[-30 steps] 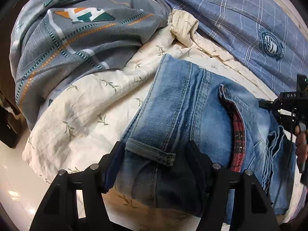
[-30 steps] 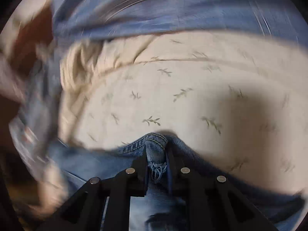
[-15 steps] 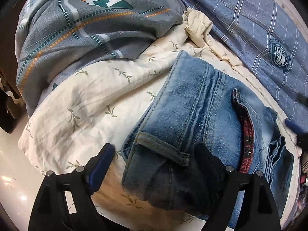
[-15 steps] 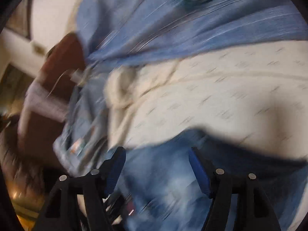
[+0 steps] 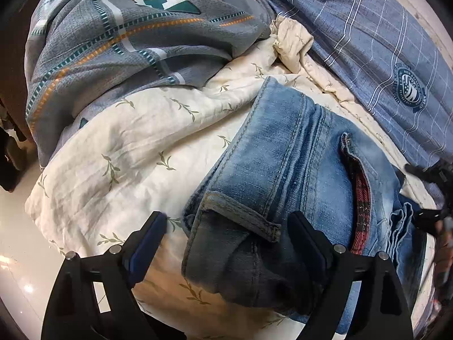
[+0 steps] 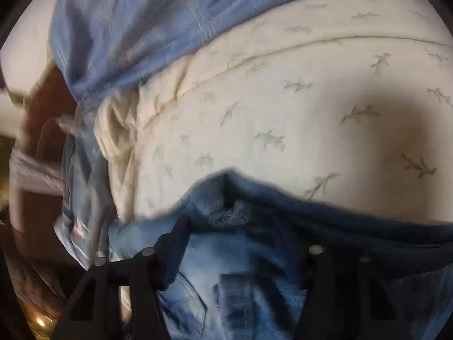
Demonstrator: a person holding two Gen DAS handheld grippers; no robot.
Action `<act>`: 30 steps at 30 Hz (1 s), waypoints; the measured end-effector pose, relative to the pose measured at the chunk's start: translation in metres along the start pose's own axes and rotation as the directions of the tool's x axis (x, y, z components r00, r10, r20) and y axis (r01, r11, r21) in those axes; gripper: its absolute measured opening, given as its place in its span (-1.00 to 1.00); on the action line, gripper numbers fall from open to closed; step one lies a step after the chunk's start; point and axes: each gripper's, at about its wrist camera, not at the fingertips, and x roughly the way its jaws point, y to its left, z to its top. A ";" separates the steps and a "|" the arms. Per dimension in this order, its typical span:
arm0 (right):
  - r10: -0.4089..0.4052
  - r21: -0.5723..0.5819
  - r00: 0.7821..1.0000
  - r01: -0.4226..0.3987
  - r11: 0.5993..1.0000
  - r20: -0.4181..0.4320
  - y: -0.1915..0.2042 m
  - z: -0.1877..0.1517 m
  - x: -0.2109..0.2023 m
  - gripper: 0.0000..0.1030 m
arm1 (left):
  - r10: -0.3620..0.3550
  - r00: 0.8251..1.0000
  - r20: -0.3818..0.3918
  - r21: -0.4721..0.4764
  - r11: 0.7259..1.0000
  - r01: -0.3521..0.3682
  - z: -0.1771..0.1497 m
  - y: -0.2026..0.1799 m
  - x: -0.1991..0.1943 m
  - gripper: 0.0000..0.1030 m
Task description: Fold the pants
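Cream leaf-print bedding (image 5: 136,141) covers the bed, with a grey quilt (image 5: 119,42) and blue plaid sheet (image 5: 368,42) beyond. Folded jeans (image 5: 283,170) lie directly ahead of my left tool (image 5: 226,243), long axis running away toward the sheet, hem end nearest. Both tools are spread wide, gripping nothing; my right tool (image 6: 243,243) hovers over the jeans' far side.

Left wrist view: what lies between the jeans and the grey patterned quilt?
Only the cream leaf-print sheet, wrinkled and with nothing on it, lies between the jeans and the grey quilt. It shows in the left wrist view.
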 end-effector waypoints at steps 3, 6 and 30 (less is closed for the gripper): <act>0.044 -0.071 0.994 -0.037 0.997 0.096 0.018 -0.007 -0.031 0.24 | -0.009 1.000 0.003 -0.013 1.000 0.009 -0.001 0.003 -0.002 0.73; 0.055 -0.122 0.997 -0.049 0.991 0.051 0.023 -0.016 -0.024 0.43 | -0.010 1.000 0.011 -0.026 1.000 0.010 -0.002 0.003 -0.003 0.73; -0.056 -0.294 0.970 -0.017 0.956 -0.238 0.057 -0.114 0.040 0.72 | -0.406 0.912 -0.057 -0.409 0.843 0.350 -0.009 0.045 -0.003 0.13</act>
